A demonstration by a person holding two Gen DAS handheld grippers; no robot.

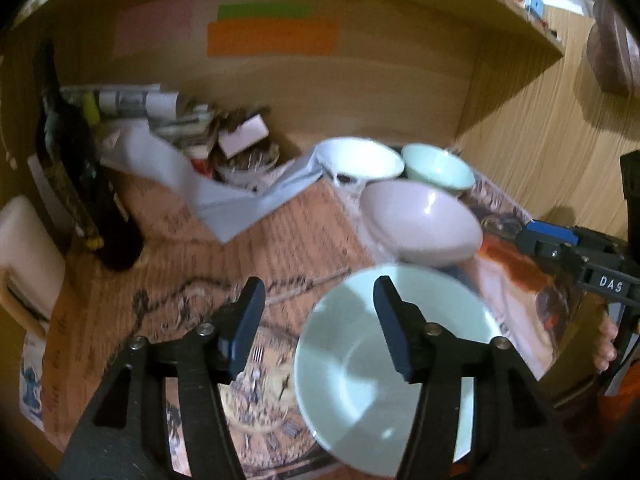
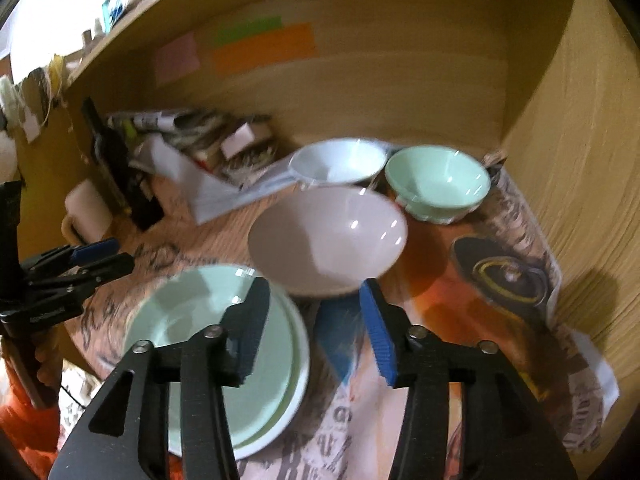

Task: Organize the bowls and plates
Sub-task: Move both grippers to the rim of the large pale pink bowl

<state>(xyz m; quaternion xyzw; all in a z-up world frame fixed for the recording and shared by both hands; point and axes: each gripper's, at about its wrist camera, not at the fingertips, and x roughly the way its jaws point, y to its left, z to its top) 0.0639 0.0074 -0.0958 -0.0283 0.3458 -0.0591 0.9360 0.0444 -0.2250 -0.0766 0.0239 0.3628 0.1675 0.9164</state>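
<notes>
A stack of pale green plates (image 1: 360, 392) (image 2: 188, 316) lies on newspaper at the front of the wooden shelf. Behind it stands a pink bowl (image 1: 420, 220) (image 2: 328, 236), and further back a white bowl (image 1: 360, 158) (image 2: 340, 164) beside a green bowl (image 1: 436, 168) (image 2: 436, 184). My left gripper (image 1: 320, 320) hovers open over the plates' left rim with nothing between its fingers. My right gripper (image 2: 314, 320) is open above the plates' right edge, empty, just in front of the pink bowl. Each gripper shows at the side of the other's view, the right gripper (image 1: 528, 236) and the left gripper (image 2: 116, 254).
A dark bottle (image 1: 80, 184) and a white mug (image 1: 24, 248) (image 2: 86, 208) stand at the left. A heap of papers and small boxes (image 1: 200, 140) fills the back left. A wooden side wall (image 2: 580, 160) closes the shelf on the right. A hand (image 1: 606, 344) holds the right gripper.
</notes>
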